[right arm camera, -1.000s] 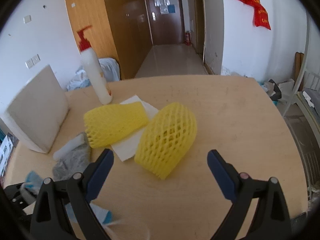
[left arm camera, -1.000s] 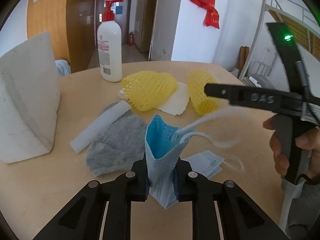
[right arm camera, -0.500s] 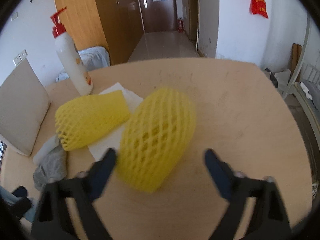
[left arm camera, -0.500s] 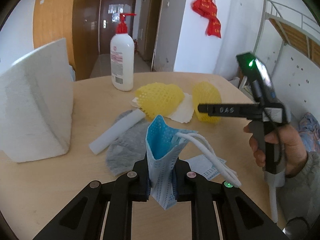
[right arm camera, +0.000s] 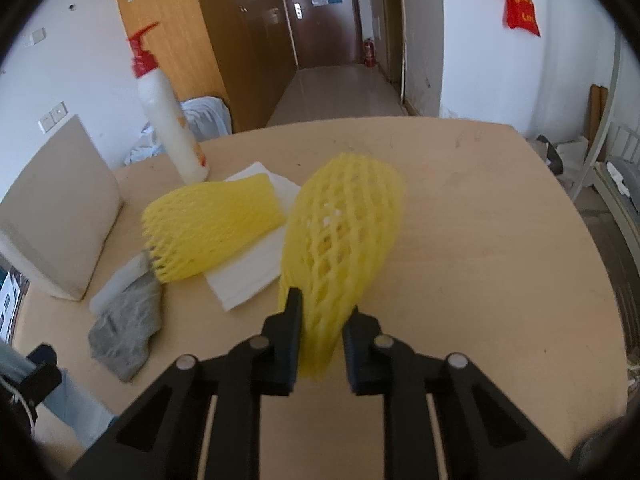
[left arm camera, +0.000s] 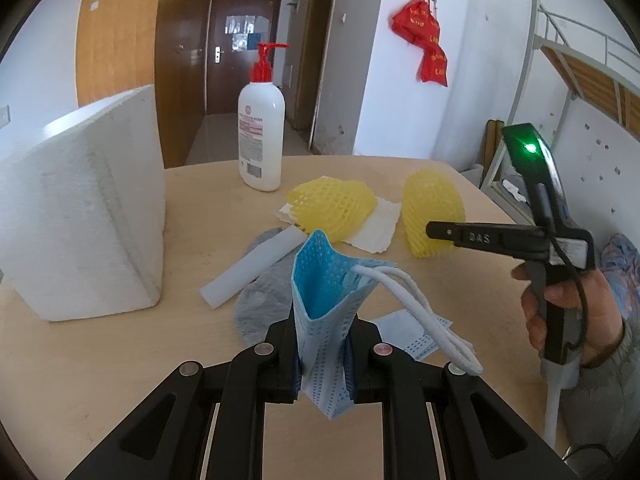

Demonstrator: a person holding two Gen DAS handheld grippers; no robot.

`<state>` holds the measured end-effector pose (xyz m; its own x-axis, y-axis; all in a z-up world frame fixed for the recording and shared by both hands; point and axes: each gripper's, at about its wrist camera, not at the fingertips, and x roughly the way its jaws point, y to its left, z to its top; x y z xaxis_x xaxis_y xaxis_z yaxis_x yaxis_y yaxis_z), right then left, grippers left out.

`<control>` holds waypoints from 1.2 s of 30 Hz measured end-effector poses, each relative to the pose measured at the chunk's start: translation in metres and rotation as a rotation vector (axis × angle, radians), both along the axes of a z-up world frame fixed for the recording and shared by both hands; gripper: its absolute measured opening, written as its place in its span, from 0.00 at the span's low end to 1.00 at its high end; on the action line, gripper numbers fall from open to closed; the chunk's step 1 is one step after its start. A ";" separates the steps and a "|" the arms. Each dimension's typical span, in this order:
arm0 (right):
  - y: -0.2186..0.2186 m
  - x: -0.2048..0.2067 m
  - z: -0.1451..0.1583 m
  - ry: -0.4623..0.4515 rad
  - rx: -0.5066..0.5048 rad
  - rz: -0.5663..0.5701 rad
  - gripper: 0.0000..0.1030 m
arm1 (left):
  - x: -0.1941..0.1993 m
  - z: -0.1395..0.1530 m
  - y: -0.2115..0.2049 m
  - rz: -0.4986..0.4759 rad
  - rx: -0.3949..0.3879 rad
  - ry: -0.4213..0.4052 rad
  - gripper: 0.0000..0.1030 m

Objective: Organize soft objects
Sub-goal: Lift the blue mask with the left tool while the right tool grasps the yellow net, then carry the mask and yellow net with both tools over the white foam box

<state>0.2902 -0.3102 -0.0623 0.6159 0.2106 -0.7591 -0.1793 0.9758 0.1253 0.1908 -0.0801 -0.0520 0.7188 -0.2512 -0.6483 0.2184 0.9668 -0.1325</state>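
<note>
My left gripper (left arm camera: 322,354) is shut on a folded blue face mask (left arm camera: 326,292), held above the round wooden table (left arm camera: 100,352), its white ear loops (left arm camera: 420,312) hanging to the right. My right gripper (right arm camera: 320,334) is shut on the near end of a yellow foam net sleeve (right arm camera: 344,224); the gripper also shows in the left wrist view (left arm camera: 444,234) at that sleeve (left arm camera: 432,204). A second yellow net sleeve (right arm camera: 212,224) lies on a white tissue (right arm camera: 248,276). A grey sock (right arm camera: 126,320) and a white foam tube (left arm camera: 252,268) lie to the left.
A large white foam block (left arm camera: 80,216) stands at the table's left. A white pump bottle with a red top (left arm camera: 261,136) stands at the back. Another blue mask (left arm camera: 408,336) lies flat on the table near my left gripper. The table edge curves at the right.
My right gripper moved forward and closed from wide open onto the near end of the yellow net sleeve. My left gripper pulled back slightly, still holding the mask.
</note>
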 end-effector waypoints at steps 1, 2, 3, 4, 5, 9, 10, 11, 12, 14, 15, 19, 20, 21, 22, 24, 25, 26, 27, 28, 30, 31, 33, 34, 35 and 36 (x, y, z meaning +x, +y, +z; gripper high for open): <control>0.001 -0.002 0.001 -0.003 0.002 0.002 0.21 | -0.002 0.001 0.000 0.002 0.000 -0.005 0.17; 0.001 -0.007 0.004 -0.006 0.008 0.007 0.21 | -0.004 0.002 0.001 0.006 0.001 -0.009 0.17; 0.001 -0.011 0.006 -0.010 0.014 0.013 0.21 | -0.006 0.003 0.002 0.010 0.002 -0.013 0.17; 0.002 -0.014 0.007 -0.014 0.016 0.017 0.21 | -0.008 0.004 0.003 0.015 0.004 -0.016 0.17; 0.002 -0.019 0.009 -0.017 0.011 0.022 0.21 | -0.009 0.004 0.004 0.018 0.004 -0.017 0.17; 0.003 -0.035 0.012 -0.029 0.009 0.027 0.21 | -0.014 0.005 0.005 0.022 0.001 -0.015 0.17; 0.003 -0.035 0.012 -0.032 0.010 0.027 0.21 | -0.016 0.005 0.006 0.023 0.001 -0.018 0.17; 0.003 -0.039 0.012 -0.035 0.015 0.025 0.21 | -0.018 0.006 0.007 0.026 0.002 -0.022 0.17; 0.003 -0.043 0.013 -0.037 0.023 0.027 0.21 | -0.020 0.008 0.008 0.030 0.000 -0.027 0.17; 0.005 -0.049 0.014 -0.041 0.030 0.035 0.21 | -0.024 0.010 0.011 0.040 -0.001 -0.034 0.17; 0.007 -0.051 0.015 -0.043 0.028 0.037 0.21 | -0.025 0.011 0.012 0.043 0.001 -0.037 0.17; 0.015 -0.063 0.018 -0.063 0.025 0.047 0.21 | -0.031 0.015 0.015 0.056 0.008 -0.048 0.17; 0.018 -0.067 0.019 -0.067 0.026 0.053 0.21 | -0.032 0.016 0.016 0.057 0.010 -0.050 0.17; 0.019 -0.071 0.020 -0.070 0.024 0.058 0.21 | -0.034 0.017 0.017 0.057 0.012 -0.051 0.17; 0.022 -0.075 0.020 -0.076 0.020 0.063 0.21 | -0.036 0.018 0.018 0.059 0.014 -0.055 0.17; 0.029 -0.083 0.023 -0.090 0.015 0.078 0.21 | -0.040 0.021 0.021 0.066 0.018 -0.067 0.17; 0.031 -0.086 0.024 -0.093 0.018 0.085 0.21 | -0.042 0.021 0.022 0.068 0.019 -0.069 0.17; 0.032 -0.089 0.025 -0.094 0.023 0.093 0.21 | -0.044 0.022 0.024 0.071 0.017 -0.068 0.17; 0.034 -0.092 0.027 -0.096 0.027 0.101 0.21 | -0.045 0.022 0.025 0.072 0.017 -0.068 0.17; 0.037 -0.096 0.029 -0.101 0.028 0.108 0.21 | -0.047 0.023 0.027 0.076 0.017 -0.069 0.17; 0.043 -0.106 0.033 -0.112 0.030 0.129 0.21 | -0.051 0.025 0.031 0.087 0.013 -0.075 0.17; 0.045 -0.109 0.035 -0.116 0.031 0.137 0.21 | -0.053 0.026 0.031 0.090 0.013 -0.080 0.17; 0.052 -0.116 0.039 -0.129 0.032 0.157 0.21 | -0.058 0.029 0.036 0.101 0.007 -0.088 0.17; 0.055 -0.119 0.041 -0.134 0.034 0.165 0.21 | -0.060 0.031 0.037 0.102 0.005 -0.092 0.17; 0.058 -0.121 0.043 -0.138 0.035 0.172 0.21 | -0.063 0.033 0.041 0.108 0.004 -0.100 0.17; 0.063 -0.125 0.044 -0.145 0.035 0.181 0.21 | -0.065 0.035 0.043 0.115 0.004 -0.105 0.17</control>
<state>0.1654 -0.2476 -0.0179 0.6678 0.3521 -0.6558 -0.3696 0.9216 0.1185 0.1256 -0.0373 -0.0175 0.8067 -0.1611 -0.5686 0.1191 0.9867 -0.1106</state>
